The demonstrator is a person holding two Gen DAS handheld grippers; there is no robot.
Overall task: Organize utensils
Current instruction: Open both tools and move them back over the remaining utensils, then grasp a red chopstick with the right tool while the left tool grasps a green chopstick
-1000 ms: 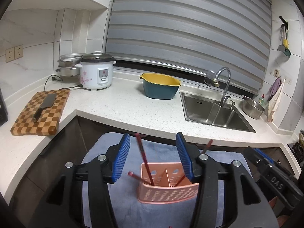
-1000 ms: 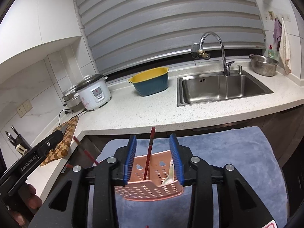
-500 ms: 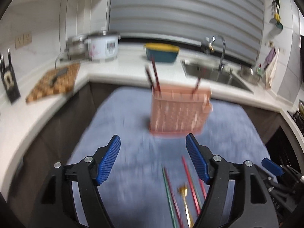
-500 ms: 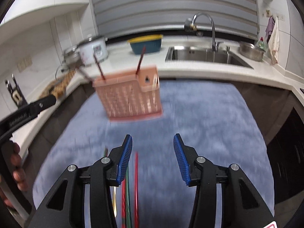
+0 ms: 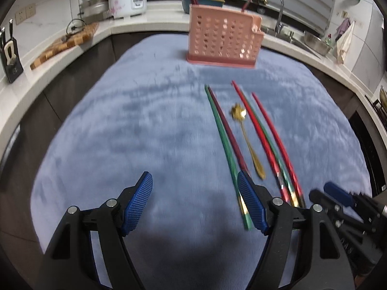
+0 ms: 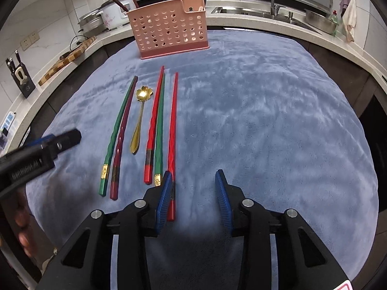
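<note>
A pink perforated utensil holder stands at the far side of a blue-grey mat, with a few dark red chopsticks standing in it. Several loose chopsticks lie side by side on the mat: a green one, a maroon one, a red one, another green one and another red one. A gold spoon lies among them. My left gripper is open and empty over the mat, left of the chopsticks. My right gripper is open and empty, its left finger by the rightmost red chopstick.
A white counter wraps around behind the mat. It carries a rice cooker, a chequered cutting board, a knife block, a blue and yellow bowl, a sink with tap and a metal bowl.
Both grippers have pulled back from the pink holder and tilted down toward the mat. The holder now stands far off, and the loose chopsticks and spoon have come into view.
</note>
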